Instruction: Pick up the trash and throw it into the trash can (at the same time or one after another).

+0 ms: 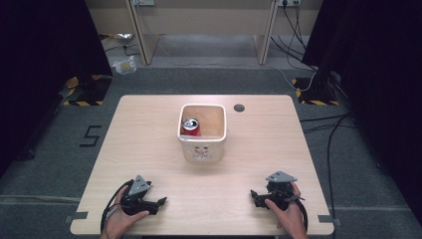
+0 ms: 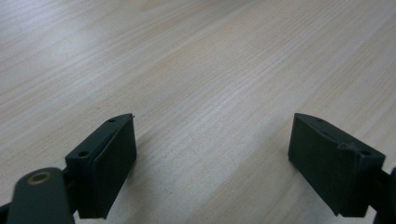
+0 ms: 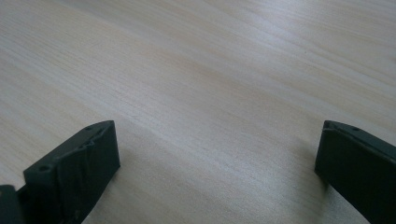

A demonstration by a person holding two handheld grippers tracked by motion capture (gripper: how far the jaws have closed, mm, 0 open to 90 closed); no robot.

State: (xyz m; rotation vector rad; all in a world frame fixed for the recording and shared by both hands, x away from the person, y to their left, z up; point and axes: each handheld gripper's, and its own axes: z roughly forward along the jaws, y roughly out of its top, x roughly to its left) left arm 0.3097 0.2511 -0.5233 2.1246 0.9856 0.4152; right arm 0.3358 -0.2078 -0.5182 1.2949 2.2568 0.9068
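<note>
A white square bin point(image 1: 203, 148) stands in the middle of the light wooden table point(image 1: 149, 144), and a red drink can point(image 1: 190, 126) stands upright inside it at the left. My left gripper point(image 1: 160, 202) rests near the table's front left, held by a hand, jaws open and pointing right. In the left gripper view the gripper point(image 2: 212, 158) has nothing but bare wood between its jaws. My right gripper point(image 1: 254, 195) rests near the front right, also hand-held, pointing left. Seen in the right gripper view, this gripper point(image 3: 217, 170) is open wide over bare wood.
A round cable hole point(image 1: 239, 107) lies in the table behind the bin, to the right. Cables point(image 1: 328, 129) run over the grey floor at the right. Desk legs point(image 1: 142, 35) and a crumpled bag point(image 1: 124, 64) are beyond the table's far edge.
</note>
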